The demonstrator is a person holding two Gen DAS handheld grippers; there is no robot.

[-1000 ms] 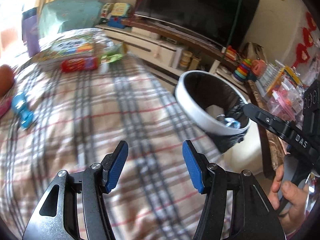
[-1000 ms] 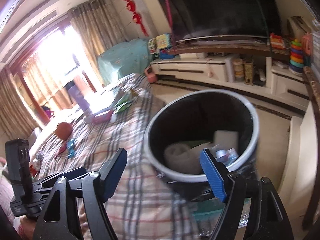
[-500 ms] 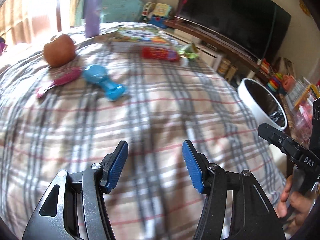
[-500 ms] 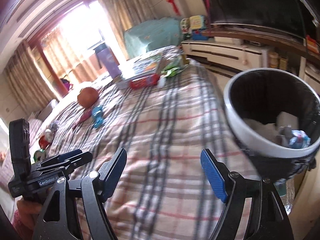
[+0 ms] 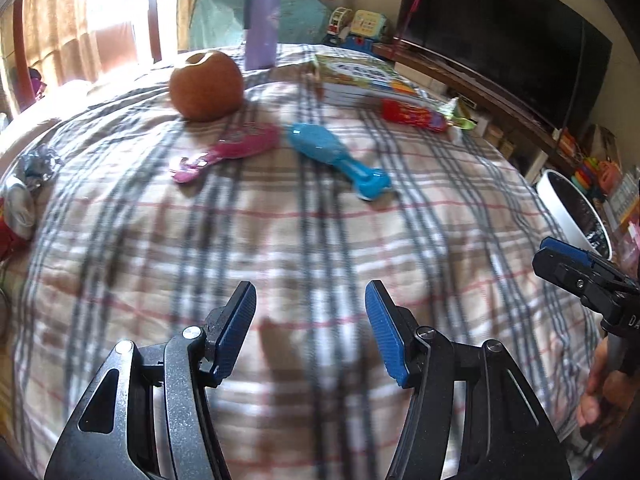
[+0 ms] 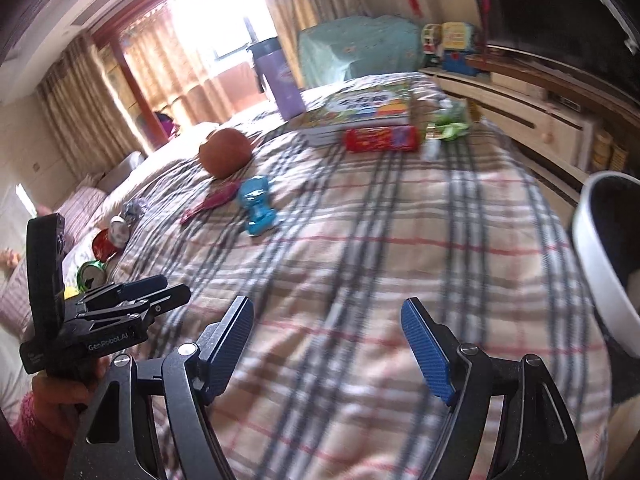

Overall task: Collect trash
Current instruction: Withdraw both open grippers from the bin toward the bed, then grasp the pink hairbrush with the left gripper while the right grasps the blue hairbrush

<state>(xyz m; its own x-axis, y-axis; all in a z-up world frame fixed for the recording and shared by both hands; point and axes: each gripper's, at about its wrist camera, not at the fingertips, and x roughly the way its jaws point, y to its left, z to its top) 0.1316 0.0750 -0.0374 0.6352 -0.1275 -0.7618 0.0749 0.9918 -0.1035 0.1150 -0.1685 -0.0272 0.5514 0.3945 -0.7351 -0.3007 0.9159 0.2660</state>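
My left gripper (image 5: 310, 332) hovers open over the plaid bedspread (image 5: 320, 240), nothing between its blue pads. My right gripper (image 6: 328, 344) is open too, wider, and empty above the same blanket. Each shows in the other's view: the right gripper (image 5: 546, 254) at the right edge, the left gripper (image 6: 176, 287) at the left. The white-rimmed trash bin (image 6: 600, 272) with a black liner stands off the bed's right side, also seen as the bin (image 5: 576, 208). A red snack packet (image 5: 414, 116) and a green wrapper (image 5: 460, 114) lie far right. Crumpled foil (image 5: 36, 164) and cans (image 6: 94, 274) lie far left.
On the bed also lie a round brown fruit (image 5: 206, 86), a pink brush (image 5: 228, 152), a blue toy (image 5: 336, 160), a stack of picture books (image 5: 360, 76) and a purple bottle (image 5: 260, 20). A TV cabinet (image 6: 520, 108) runs along the right wall.
Both views swung left from the trash bin to the bed; the bin slid to the right edge and the items on the bed came closer. Both grippers stayed open and empty.
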